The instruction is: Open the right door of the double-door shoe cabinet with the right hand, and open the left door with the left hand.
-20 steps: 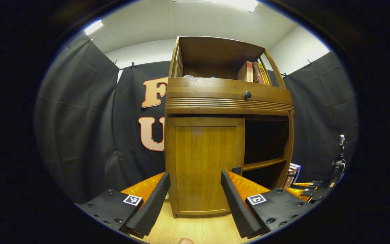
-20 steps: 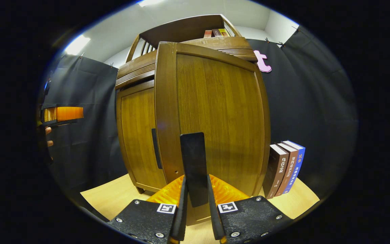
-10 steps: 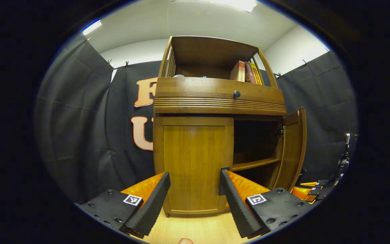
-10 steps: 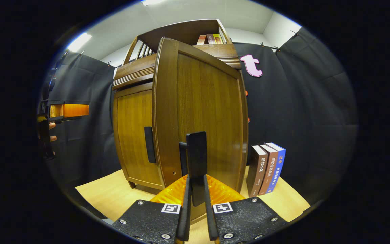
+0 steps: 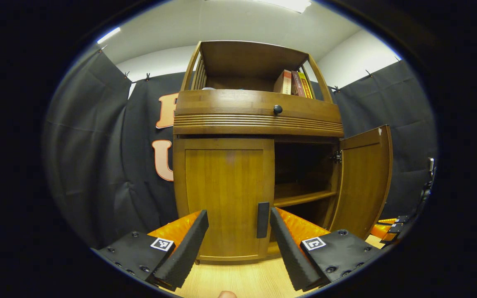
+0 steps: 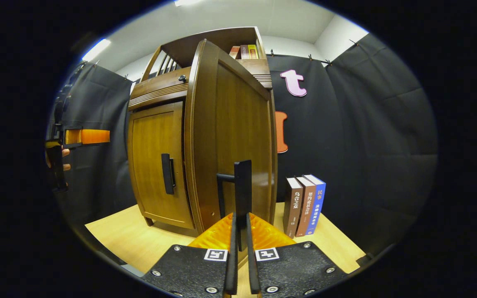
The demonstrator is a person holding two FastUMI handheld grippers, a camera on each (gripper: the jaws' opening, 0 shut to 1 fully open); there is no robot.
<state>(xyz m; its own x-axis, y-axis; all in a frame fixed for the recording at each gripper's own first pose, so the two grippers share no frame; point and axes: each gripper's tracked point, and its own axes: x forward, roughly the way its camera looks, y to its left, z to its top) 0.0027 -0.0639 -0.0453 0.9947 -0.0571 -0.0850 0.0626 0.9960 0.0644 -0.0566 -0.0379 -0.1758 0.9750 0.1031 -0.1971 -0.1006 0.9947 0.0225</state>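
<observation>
Right gripper (image 6: 239, 252): fingers closed tight on the dark handle (image 6: 242, 194) of the right door (image 6: 238, 136), which stands swung well out from the shoe cabinet (image 5: 259, 120) on the wooden table (image 6: 139, 244). Left door (image 5: 224, 198) flush shut. Left gripper (image 5: 238, 240): jaws wide, holding nothing, just short of the left door's handle (image 5: 263, 219). Three books (image 6: 304, 205) stand upright beside the cabinet.

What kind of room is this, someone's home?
Probably a staged recording booth, not a home: black cloth hangs as walls around a lone wooden shoe cabinet on a bare floor, with a few books beside it.
</observation>
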